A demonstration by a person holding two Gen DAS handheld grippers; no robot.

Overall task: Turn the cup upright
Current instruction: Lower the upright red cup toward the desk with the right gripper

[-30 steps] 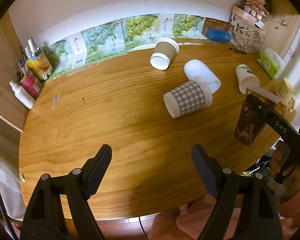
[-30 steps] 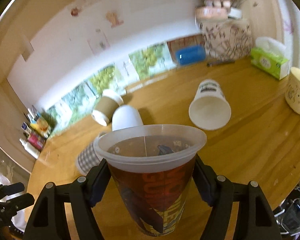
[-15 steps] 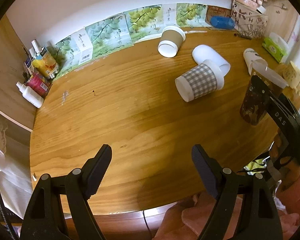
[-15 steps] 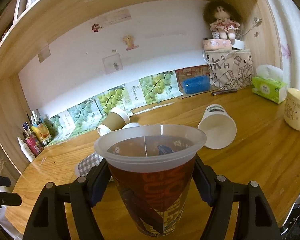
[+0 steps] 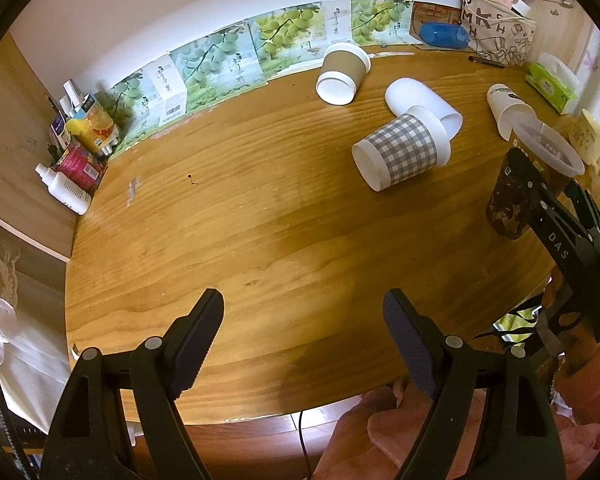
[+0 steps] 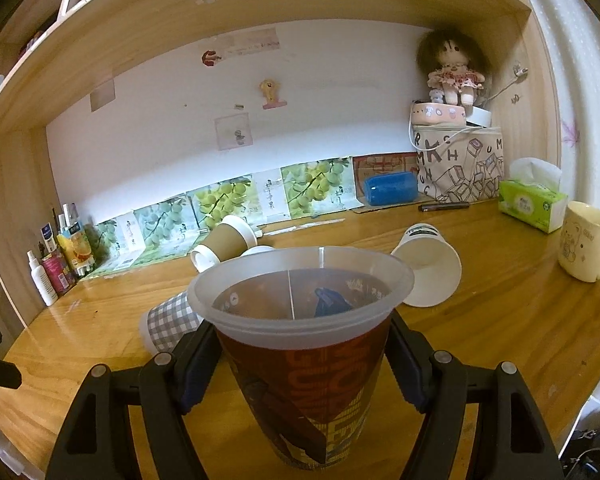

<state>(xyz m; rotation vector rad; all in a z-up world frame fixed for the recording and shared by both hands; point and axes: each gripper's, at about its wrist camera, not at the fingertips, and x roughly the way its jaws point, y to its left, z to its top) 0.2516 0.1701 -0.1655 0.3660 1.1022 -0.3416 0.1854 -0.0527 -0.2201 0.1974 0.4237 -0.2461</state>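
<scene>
Right tool (image 6: 300,364): pinching a brown printed plastic cup (image 6: 304,344) on both flanks, mouth up, translucent rim level, body upright. From the left wrist view, same cup (image 5: 512,196) at the right edge of the wooden bench (image 5: 240,240), clamped by the right tool (image 5: 536,184); whether its base touches the wood or hangs just above, impossible to tell.

Left tool (image 5: 303,330): spread wide, pinching nothing, hovering over the near edge of the bench, well apart from every cup.

Lying on their sides on the bench: a checked paper cup (image 5: 402,152) near the middle, base toward the left camera; a plain white cup (image 5: 422,100) touching it from behind; a brown-sleeved paper cup (image 5: 342,72) farther back near the wall; a white paper cup with a printed band (image 6: 428,270) with its mouth toward the right camera, just beyond the held cup.

Along the wall: grape-printed cartons (image 5: 220,60), a blue case (image 6: 390,188), a lettered canvas bag (image 6: 460,164) with a doll (image 6: 454,70) on top. At the right: a green tissue pack (image 6: 534,204) and a cream mug (image 6: 586,246), upright. At the left corner: a cluster of bottles (image 5: 76,148).
</scene>
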